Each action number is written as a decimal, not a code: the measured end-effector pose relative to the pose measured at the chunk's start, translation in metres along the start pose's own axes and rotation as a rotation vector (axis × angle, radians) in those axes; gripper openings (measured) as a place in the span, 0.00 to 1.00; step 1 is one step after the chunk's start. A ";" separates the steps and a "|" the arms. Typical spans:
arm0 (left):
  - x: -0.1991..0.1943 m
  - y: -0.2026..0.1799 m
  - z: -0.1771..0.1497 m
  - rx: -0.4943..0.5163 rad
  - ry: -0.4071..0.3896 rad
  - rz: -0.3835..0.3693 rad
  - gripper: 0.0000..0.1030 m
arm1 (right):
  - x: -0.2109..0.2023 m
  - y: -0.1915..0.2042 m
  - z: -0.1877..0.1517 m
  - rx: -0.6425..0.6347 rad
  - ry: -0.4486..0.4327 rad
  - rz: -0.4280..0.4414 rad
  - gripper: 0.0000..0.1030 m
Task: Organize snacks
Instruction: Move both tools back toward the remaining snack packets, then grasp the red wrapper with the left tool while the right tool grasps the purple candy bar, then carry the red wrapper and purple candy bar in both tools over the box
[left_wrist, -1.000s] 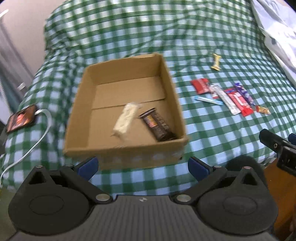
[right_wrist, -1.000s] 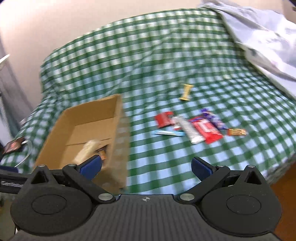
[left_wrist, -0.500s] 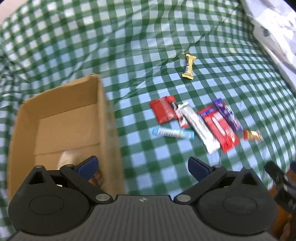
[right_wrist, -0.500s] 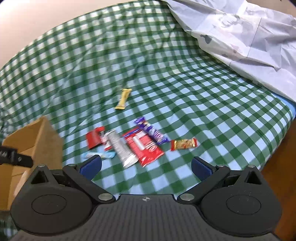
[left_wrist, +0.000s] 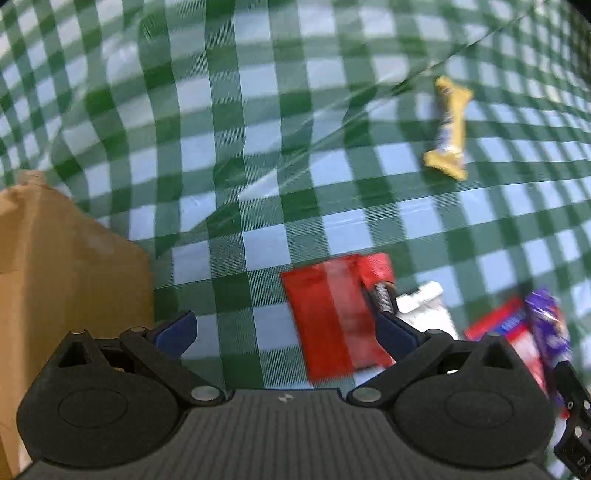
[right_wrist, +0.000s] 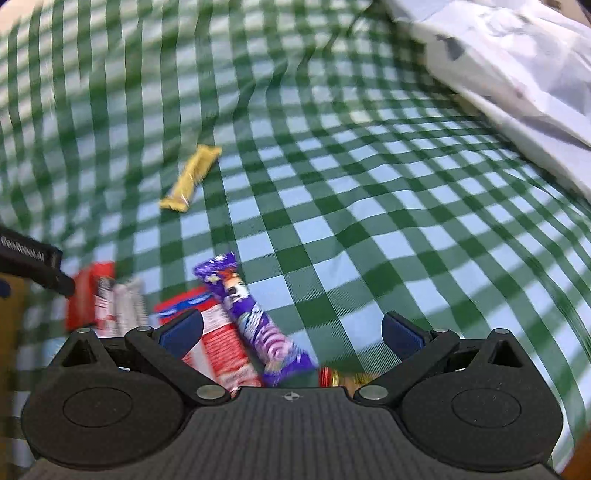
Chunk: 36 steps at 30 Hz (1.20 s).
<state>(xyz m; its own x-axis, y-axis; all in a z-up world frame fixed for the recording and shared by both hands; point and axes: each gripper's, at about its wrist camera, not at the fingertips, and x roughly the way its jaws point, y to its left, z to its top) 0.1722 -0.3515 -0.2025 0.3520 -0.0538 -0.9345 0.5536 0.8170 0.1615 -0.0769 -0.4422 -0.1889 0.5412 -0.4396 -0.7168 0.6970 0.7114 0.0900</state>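
- Green checked bedspread (right_wrist: 332, 206) carries scattered snacks.
- Left tool (left_wrist: 284, 328): spread, empty, over red wrapper (left_wrist: 332, 317); box (left_wrist: 66, 280) left.
- Right tool (right_wrist: 291, 330): spread, empty, above purple bar (right_wrist: 251, 317).

Open bed: checked cloth around yellow bar (left_wrist: 448, 129) lies bare.
Left block: cardboard box (left_wrist: 66, 280) wall.
Right edge: white sheet (right_wrist: 517, 74).

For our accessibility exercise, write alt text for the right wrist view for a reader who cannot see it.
An open gripper hangs over a purple snack bar and a red packet on a green checked cloth. A yellow bar lies apart, farther off; crumpled white fabric fills the upper right.
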 end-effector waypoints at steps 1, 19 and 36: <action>0.009 0.003 0.002 -0.001 0.022 0.001 1.00 | 0.011 0.000 0.001 -0.016 0.011 -0.010 0.99; 0.013 0.011 0.018 -0.005 0.030 -0.168 0.44 | 0.041 0.016 -0.011 -0.199 -0.005 0.020 0.18; -0.218 0.082 -0.155 0.011 -0.240 -0.279 0.44 | -0.159 0.061 -0.049 -0.090 -0.117 0.188 0.17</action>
<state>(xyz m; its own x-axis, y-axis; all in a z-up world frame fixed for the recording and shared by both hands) 0.0242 -0.1837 -0.0342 0.3529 -0.4078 -0.8421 0.6612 0.7455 -0.0840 -0.1431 -0.3021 -0.1032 0.7118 -0.3513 -0.6082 0.5367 0.8306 0.1484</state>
